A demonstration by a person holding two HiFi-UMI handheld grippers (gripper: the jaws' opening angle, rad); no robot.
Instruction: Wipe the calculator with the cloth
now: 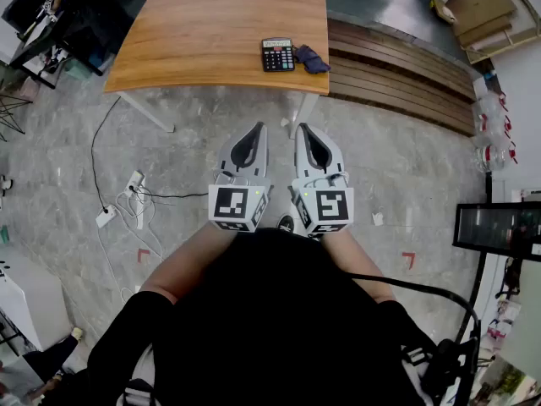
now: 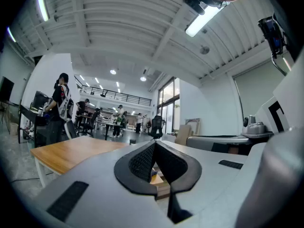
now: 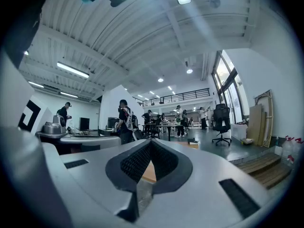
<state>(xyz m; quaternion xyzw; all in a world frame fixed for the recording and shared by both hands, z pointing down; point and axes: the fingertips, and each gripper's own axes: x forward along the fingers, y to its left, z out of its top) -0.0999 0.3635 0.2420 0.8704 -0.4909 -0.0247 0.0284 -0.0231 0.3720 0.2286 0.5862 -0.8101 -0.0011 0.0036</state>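
A black calculator (image 1: 277, 54) lies near the front edge of the wooden table (image 1: 203, 32), with a dark blue cloth (image 1: 310, 58) bunched just to its right. My left gripper (image 1: 259, 128) and right gripper (image 1: 303, 128) are held side by side over the floor, well short of the table, both pointing level toward it. Both are shut with nothing between the jaws. In the left gripper view the left gripper's (image 2: 154, 143) tips meet, with the table (image 2: 71, 152) beyond. In the right gripper view the right gripper's (image 3: 151, 142) tips meet too.
The floor (image 1: 169, 142) is grey stone with a white power strip and cables (image 1: 127, 197) at left. Wooden steps (image 1: 397, 79) run right of the table. Cardboard boxes (image 1: 482, 15) sit far right. A black office chair (image 3: 221, 122) and several people (image 3: 124, 120) stand in the hall.
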